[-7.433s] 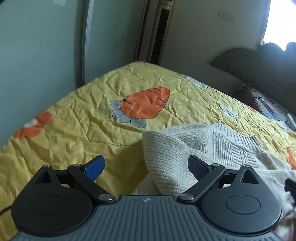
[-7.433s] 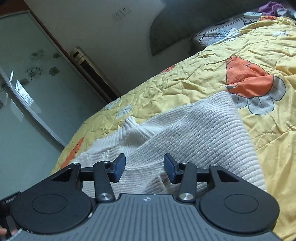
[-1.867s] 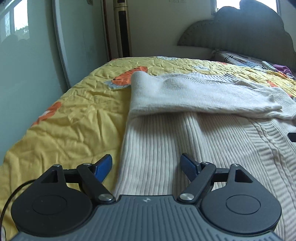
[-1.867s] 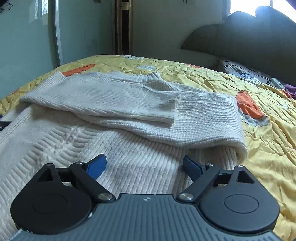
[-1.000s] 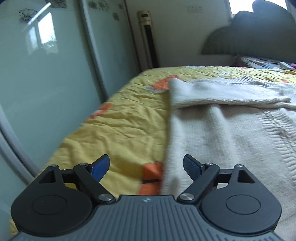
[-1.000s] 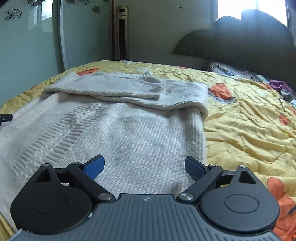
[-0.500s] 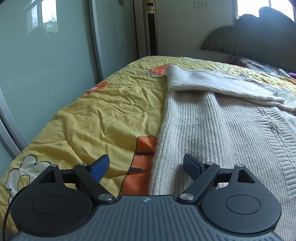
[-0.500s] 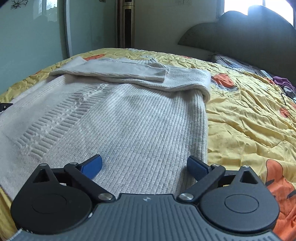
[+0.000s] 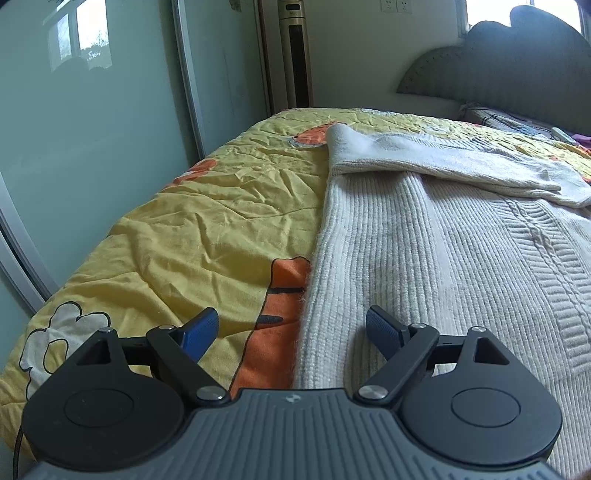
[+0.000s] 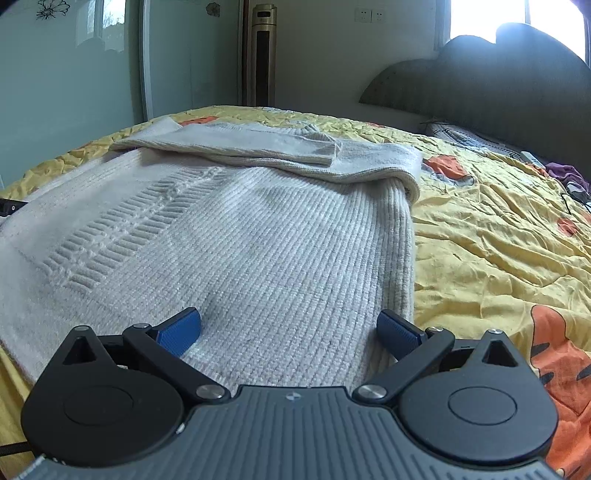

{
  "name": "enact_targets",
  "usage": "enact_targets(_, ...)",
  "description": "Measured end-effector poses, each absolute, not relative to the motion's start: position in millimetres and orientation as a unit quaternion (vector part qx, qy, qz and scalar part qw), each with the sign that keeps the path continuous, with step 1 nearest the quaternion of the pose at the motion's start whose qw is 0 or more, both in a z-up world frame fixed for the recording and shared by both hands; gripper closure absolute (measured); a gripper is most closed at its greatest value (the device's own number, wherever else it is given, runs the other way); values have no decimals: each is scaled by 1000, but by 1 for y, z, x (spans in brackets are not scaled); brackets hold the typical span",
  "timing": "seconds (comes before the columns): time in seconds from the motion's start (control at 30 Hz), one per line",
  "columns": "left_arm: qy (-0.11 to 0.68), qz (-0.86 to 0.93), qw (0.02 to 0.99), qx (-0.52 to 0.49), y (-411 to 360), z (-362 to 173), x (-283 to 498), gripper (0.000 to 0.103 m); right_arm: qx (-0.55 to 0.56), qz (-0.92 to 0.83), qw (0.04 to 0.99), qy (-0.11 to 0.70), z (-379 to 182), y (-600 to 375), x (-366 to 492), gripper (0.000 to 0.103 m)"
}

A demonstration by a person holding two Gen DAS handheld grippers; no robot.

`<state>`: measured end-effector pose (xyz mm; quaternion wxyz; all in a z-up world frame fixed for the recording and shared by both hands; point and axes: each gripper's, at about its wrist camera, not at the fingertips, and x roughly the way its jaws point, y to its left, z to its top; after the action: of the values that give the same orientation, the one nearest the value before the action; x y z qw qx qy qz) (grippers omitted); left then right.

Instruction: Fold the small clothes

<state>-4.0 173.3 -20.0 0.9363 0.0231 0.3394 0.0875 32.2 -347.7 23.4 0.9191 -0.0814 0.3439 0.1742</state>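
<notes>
A cream ribbed knit sweater (image 10: 258, 236) lies flat on the yellow cartoon-print bedspread (image 9: 207, 221), its sleeves folded across its far end. The left gripper (image 9: 291, 332) straddles the sweater's near left edge, jaws wide, holding nothing. The right gripper (image 10: 290, 330), jaws just opened wider, spans its near right edge, empty.

Your light is daylight from the window (image 10: 517, 14) at the upper right of both frames, blown out to white in the right wrist view. The headboard (image 10: 498, 74) below it goes dark against that glare. The glass door (image 9: 92, 110) at upper left mirrors bright panes. Shadows are soft, focus is sharp, and straight lines bow toward the edges.
</notes>
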Motion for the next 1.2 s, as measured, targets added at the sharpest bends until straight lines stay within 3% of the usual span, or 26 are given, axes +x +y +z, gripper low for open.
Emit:
enact_targets(0.3, 354, 44, 934, 7, 180, -22, -22, 16, -74, 175, 921, 340, 22, -350, 31, 0)
enact_targets(0.43, 369, 42, 928, -42, 192, -29, -21, 0, -73, 175, 921, 339, 22, -350, 30, 0)
enact_targets(0.93, 336, 8, 939, -72, 200, -29, -35, 0, -77, 170, 924, 333, 26, -349, 27, 1)
enact_targets(1.2, 374, -67, 921, -89, 212, -24, -32, 0, -18, 175, 926, 333, 41, -376, 11, 1)
